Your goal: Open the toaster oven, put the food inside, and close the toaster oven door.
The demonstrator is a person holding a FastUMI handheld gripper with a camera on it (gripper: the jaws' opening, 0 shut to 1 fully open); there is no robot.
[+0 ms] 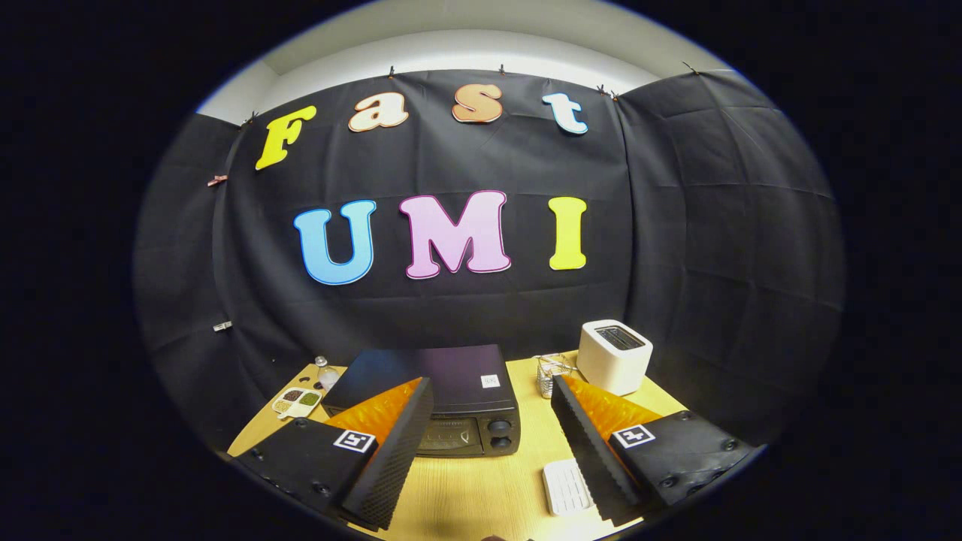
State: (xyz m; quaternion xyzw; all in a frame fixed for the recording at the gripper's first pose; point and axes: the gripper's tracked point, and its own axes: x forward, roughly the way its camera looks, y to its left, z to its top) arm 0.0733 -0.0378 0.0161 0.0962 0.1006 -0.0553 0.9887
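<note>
The toaster oven [458, 409] sits on the table [481, 488] with its door shut, beyond the gripper [485, 458], whose fingers stand wide apart holding nothing, which fits either food already shut inside or a door yet to open.

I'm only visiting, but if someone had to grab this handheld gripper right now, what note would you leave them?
Gripper: open, fingers spread wide, holding nothing, raised above the wooden table.
Toaster oven: just ahead of the fingers, door shut.
White ridged item: flat on the table between the fingers, beside one of them; it may be the food, hard to tell.
White toaster and small wire basket: beyond, to one side.
Status: a shut door fits either food already inside or still to be loaded. Look through the door before acting.
</note>
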